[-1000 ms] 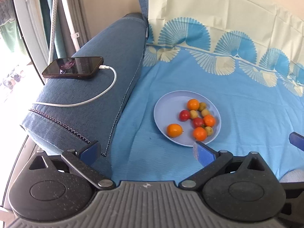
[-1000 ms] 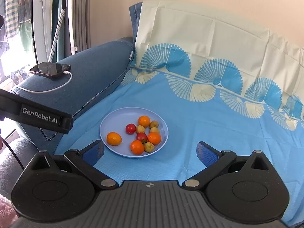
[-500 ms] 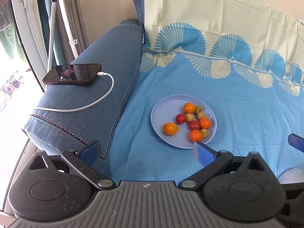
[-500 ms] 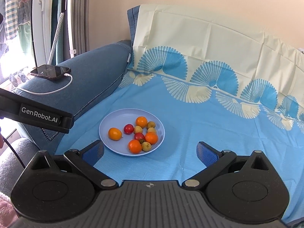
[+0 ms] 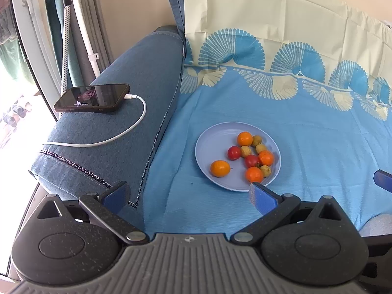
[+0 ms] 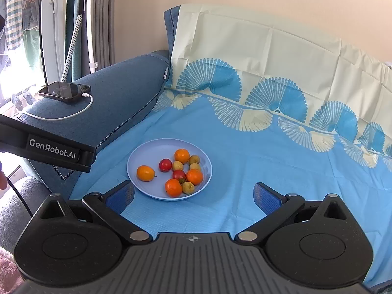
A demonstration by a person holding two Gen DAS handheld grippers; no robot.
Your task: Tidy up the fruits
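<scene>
Change since earlier frames: both cameras sit a little further back from the round pale-blue plate (image 6: pixel 137 156), so it looks smaller and lower in each view; the fruits on it keep the same places.
Left hand-held gripper (image 5: pixel 188 193): jaws stand wide apart and hold nothing; it hangs above the blue cloth with fan pattern (image 5: pixel 318 147), near the front rim of the plate.
Right hand-held gripper (image 6: pixel 193 194): also spread wide and empty, with the plate just ahead of its left finger.
Fruits: four small orange citrus fruits (image 6: pixel 182 156), two red round fruits (image 6: pixel 165 165) and four small yellow-green fruits (image 6: pixel 177 165) all lie on the plate. One orange fruit (image 6: pixel 146 173) lies apart at the left side; the others touch each other in a mixed cluster at the right side.
Surroundings: a black phone with white cable (image 5: pixel 91 98) rests on the dark blue sofa arm (image 5: pixel 147 73).
Progress: every fruit I can see is gathered on the plate and none lies on the cloth. This fits a finished collecting. It also fits a stage where sorting by kind is left, because the colours are mixed. The pictures do not settle which.
</scene>
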